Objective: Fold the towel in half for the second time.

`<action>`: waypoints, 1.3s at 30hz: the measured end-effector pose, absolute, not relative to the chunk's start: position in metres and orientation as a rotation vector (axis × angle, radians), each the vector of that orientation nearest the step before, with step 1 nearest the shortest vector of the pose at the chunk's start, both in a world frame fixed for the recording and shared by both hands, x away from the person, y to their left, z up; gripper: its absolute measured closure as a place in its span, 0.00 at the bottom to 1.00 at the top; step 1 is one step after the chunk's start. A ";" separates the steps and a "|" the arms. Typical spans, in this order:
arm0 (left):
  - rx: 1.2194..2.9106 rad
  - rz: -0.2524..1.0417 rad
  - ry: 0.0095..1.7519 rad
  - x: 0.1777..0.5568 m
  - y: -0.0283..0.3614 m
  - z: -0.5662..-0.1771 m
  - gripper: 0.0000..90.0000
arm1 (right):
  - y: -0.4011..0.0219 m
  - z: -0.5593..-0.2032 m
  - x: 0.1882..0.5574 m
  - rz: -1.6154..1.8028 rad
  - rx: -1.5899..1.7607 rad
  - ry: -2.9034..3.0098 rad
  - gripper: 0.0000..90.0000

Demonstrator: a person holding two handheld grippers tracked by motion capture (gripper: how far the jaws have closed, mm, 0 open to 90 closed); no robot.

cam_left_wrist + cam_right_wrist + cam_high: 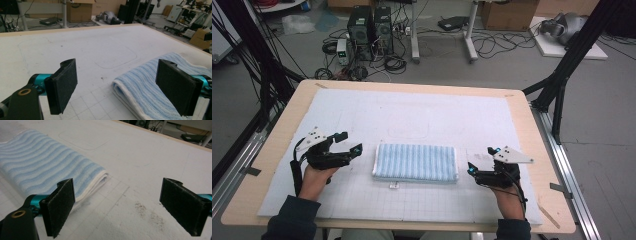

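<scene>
The left gripper [346,143] waits with jaws spread just left of the folded blue-and-white striped terry towel [415,162], which lies flat mid-table, apparently finished, and the right gripper [481,160] is equally spread, empty, just right.

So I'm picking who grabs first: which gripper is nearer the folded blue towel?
Right, narrowly. The right gripper sits just off the blue towel's right end; the left gripper sits off its left end with slightly more mat between. Both are open.
</scene>
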State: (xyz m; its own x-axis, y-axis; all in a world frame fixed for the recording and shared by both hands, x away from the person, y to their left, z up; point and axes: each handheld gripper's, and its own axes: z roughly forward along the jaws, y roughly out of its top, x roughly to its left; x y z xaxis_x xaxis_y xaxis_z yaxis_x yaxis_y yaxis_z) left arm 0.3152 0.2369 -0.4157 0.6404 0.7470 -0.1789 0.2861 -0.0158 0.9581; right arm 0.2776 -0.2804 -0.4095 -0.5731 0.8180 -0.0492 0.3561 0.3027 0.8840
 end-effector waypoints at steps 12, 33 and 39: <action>1.599 0.480 0.868 0.310 0.249 -0.414 0.21 | -0.291 -0.404 0.274 1.271 1.054 2.027 0.13; 1.610 0.484 0.867 0.305 0.253 -0.415 0.22 | -0.298 -0.405 0.273 1.279 1.098 1.982 0.12; 1.610 0.479 0.871 0.306 0.254 -0.416 0.22 | -0.300 -0.405 0.273 1.277 1.107 1.976 0.12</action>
State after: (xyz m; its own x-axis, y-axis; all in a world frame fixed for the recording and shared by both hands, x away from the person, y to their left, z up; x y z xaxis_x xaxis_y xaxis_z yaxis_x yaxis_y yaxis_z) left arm 0.3062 0.2536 -0.4159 0.6365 0.7558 -0.1536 0.2752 -0.0366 0.9607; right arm 0.2729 -0.2996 -0.4053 -0.5202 0.8540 -0.0034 0.3479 0.2156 0.9124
